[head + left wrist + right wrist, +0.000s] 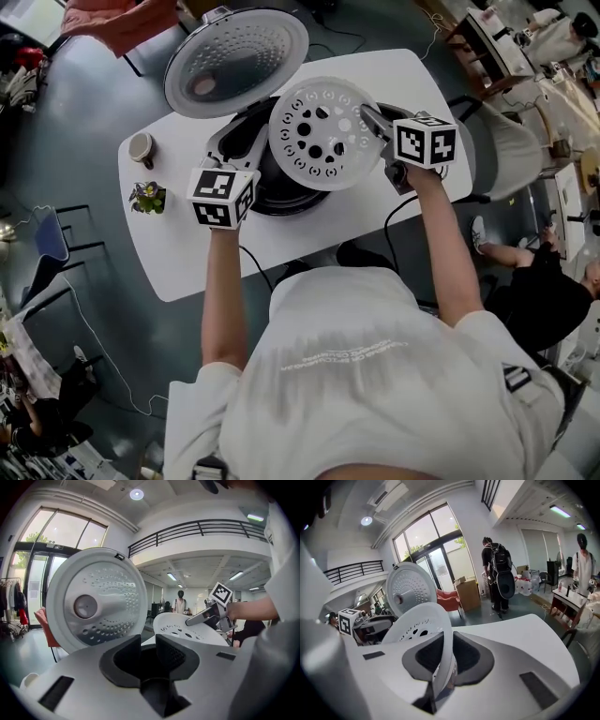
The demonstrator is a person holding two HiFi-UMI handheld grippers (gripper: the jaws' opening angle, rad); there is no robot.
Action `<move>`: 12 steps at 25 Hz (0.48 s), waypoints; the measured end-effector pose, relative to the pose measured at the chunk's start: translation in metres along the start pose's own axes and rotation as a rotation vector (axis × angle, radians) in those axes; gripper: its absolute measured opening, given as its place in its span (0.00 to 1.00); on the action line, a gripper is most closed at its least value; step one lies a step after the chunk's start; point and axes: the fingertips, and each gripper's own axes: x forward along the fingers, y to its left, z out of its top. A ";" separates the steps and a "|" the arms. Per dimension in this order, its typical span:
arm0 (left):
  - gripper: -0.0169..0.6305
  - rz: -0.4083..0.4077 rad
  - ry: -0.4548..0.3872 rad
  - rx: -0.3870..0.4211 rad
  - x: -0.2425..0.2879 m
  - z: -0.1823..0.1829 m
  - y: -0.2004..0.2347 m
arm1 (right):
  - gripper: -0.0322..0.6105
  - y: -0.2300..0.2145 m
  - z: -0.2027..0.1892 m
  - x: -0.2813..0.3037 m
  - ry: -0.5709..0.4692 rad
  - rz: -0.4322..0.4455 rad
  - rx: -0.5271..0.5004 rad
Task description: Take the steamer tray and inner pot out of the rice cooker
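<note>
The white perforated steamer tray (323, 133) hangs tilted above the open rice cooker (281, 192), lifted out of it. My right gripper (372, 122) is shut on the tray's right rim; in the right gripper view the rim (440, 639) stands edge-on between the dark pads. My left gripper (246, 141) is at the cooker's left side, beside the tray's left edge, open with nothing between its jaws (147, 651). The tray (187, 630) shows ahead of it to the right. The dark inner pot (272, 199) sits in the cooker, mostly hidden under the tray. The lid (234, 61) stands raised behind.
The cooker is on a white table (187, 253). A cup (141, 148) and a small potted plant (148, 197) stand at the table's left end. A power cord (392, 217) runs off the near edge. A red chair (122, 23) stands behind and a person (534, 272) sits to the right.
</note>
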 end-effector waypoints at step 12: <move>0.20 -0.012 0.054 0.012 0.044 0.000 -0.044 | 0.15 -0.093 -0.002 -0.041 -0.069 -0.069 0.194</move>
